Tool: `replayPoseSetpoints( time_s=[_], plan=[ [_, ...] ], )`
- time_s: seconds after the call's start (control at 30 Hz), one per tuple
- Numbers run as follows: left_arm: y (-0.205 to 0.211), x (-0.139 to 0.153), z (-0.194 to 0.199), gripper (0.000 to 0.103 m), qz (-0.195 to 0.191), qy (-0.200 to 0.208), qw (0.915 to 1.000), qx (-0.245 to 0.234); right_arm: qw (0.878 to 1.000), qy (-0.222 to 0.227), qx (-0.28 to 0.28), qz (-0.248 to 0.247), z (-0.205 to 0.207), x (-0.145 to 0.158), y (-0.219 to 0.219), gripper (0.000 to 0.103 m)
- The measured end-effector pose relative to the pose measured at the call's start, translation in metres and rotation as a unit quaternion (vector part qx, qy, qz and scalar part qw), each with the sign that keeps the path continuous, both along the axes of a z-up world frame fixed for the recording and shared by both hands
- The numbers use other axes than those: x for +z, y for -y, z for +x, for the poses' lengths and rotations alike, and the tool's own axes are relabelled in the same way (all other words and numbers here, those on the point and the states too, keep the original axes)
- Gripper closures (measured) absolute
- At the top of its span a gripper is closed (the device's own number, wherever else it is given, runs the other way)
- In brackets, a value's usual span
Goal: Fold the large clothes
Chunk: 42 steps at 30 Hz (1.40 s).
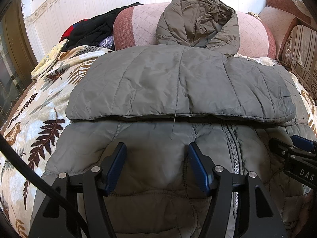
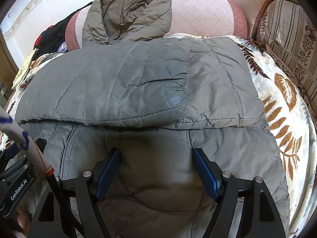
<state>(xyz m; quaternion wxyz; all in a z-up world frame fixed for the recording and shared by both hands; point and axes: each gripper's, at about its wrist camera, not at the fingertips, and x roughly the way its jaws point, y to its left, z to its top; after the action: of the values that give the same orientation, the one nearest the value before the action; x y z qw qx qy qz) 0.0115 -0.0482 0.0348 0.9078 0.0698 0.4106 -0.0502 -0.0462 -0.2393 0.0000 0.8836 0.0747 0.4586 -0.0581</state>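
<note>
A grey quilted hooded jacket (image 1: 178, 83) lies front-up on a leaf-patterned blanket (image 1: 35, 119); it also shows in the right wrist view (image 2: 138, 83). Both sleeves are folded across the chest, and the hood (image 1: 200, 21) rests against a pink cushion (image 1: 138, 25). The zipper (image 1: 233, 154) runs down the lower body. My left gripper (image 1: 156, 150) is open, its jaws spread over the lower left body of the jacket. My right gripper (image 2: 156, 156) is open over the lower right body. Neither holds cloth. The right gripper (image 1: 291, 148) shows at the left view's right edge.
A pile of dark clothes (image 1: 91, 29) lies at the back left beside the cushion. A striped sofa cushion (image 2: 287, 45) stands to the right. A white wall (image 1: 79, 4) runs behind. A black cable (image 1: 29, 170) crosses the left view's lower left.
</note>
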Motion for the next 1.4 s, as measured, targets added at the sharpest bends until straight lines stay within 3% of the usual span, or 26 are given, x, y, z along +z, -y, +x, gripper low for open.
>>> replayPoseSetpoints(
  time_s=[0.4,0.67,0.93,1.1,1.2,1.4],
  plan=[
    [0.000,0.000,0.000,0.040,0.000,0.000,1.0000,0.000,1.000,0.002,-0.001,0.005,-0.001,0.005,-0.001,0.023],
    [-0.001,0.005,-0.003,0.040,-0.009,0.002,1.0000,-0.002,1.000,0.025,-0.009,0.009,-0.013,0.028,0.006,0.023],
    [-0.018,0.025,-0.007,0.040,-0.035,0.016,0.9992,0.007,0.998,0.035,-0.032,0.052,-0.057,0.066,0.006,0.023],
    [-0.034,0.035,-0.006,0.039,-0.050,0.025,0.9982,0.020,0.998,0.048,-0.026,0.043,-0.090,0.102,-0.016,0.023],
    [-0.038,0.037,-0.007,0.039,-0.037,0.038,0.9983,0.024,0.996,0.058,-0.026,0.057,-0.118,0.122,-0.028,0.023],
    [-0.049,0.041,-0.023,0.039,-0.042,0.051,0.9976,0.022,0.996,0.081,-0.025,0.035,-0.184,0.154,-0.044,0.023]
  ],
)
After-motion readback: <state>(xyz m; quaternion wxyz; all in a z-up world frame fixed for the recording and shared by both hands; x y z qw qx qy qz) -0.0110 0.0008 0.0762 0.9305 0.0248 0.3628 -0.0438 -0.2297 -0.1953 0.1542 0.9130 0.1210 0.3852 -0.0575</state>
